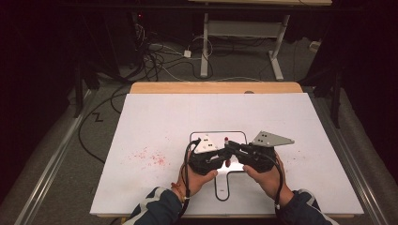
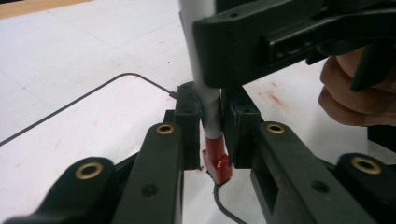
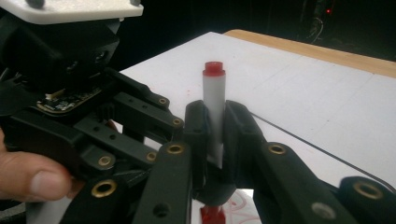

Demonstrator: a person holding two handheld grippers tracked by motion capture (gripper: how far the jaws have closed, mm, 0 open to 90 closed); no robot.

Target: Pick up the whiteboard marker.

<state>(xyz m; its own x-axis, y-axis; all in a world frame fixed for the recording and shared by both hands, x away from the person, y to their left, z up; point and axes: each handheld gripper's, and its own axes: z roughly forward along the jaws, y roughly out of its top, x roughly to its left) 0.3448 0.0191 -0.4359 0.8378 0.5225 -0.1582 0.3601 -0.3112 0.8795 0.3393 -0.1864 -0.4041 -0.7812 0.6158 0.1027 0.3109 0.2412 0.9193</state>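
White cylindrical marker with red ends (image 3: pixel 214 100) stands upright between both pairs of jaws. Its red back end sticks up above the right gripper (image 3: pixel 214 135) jaws; its red cap (image 2: pixel 217 161) hangs just below the left gripper (image 2: pixel 211 123) jaws, tilted a little toward the camera

Right gripper: black jaws pinch the white barrel from both sides, pads pressed on it, upper part of the barrel clear above them. Left gripper: jaws pinch the marker lower down, right where the white barrel meets the red cap, pads touching both sides. In the left gripper view the right gripper's black body sits just above the left jaws, wrapped around the barrel; a hand (image 2: pixel 355 93) shows behind it

High view: the two grippers meet nose to nose, marker (image 1: pixel 226 140) between them, left hand (image 1: pixel 199 180) and right hand (image 1: pixel 265 180) holding the bodies from below, dark sleeves at the bottom edge. Grey three-cornered plates on top of each

Under the jaws lies a white board (image 1: pixel 155 126) with a thin black rounded outline (image 1: pixel 218 132) drawn on it, and red marker specks (image 1: pixel 150 157) off to the left gripper's side. Wooden table edge (image 1: pixel 216 87) beyond the board
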